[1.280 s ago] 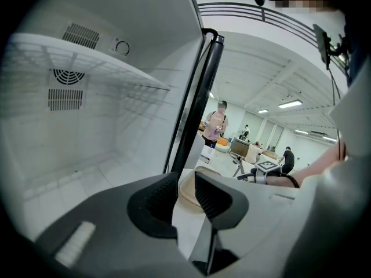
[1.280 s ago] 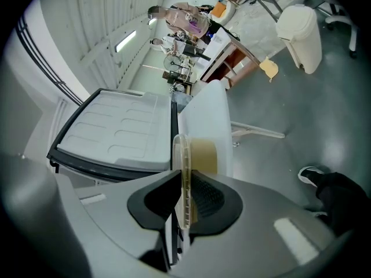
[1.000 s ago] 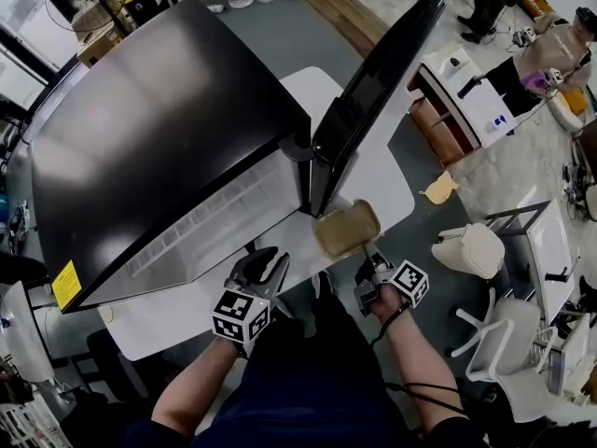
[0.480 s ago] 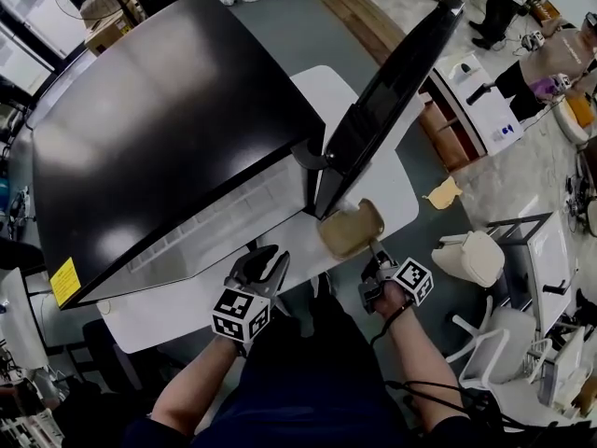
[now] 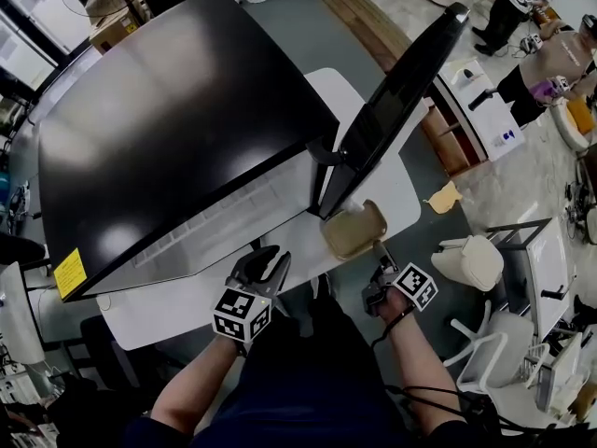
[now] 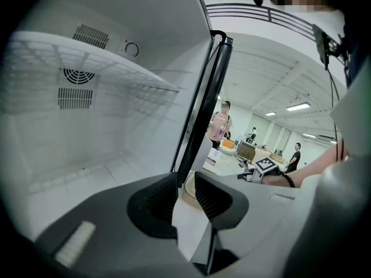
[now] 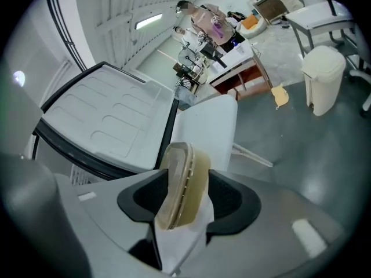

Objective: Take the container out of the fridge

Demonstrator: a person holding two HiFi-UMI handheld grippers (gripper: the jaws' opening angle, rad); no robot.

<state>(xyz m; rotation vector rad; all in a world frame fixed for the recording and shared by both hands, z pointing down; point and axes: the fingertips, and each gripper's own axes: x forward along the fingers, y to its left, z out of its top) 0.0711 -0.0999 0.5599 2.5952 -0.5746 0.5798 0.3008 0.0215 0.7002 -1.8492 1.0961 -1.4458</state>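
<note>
The container (image 5: pixel 353 230) lies out of the fridge (image 5: pixel 177 129), on the white table (image 5: pixel 396 194). It sits between the jaws of the right gripper (image 5: pixel 377 253), which have just been opened, so it is let go. Its long side points far from that gripper. The left gripper (image 5: pixel 265 258), empty with jaws apart, is farther off.

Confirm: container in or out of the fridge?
Out. The container sits on the white table beside the open fridge door. It lies between the jaws of the right gripper, which have just been opening.
</note>
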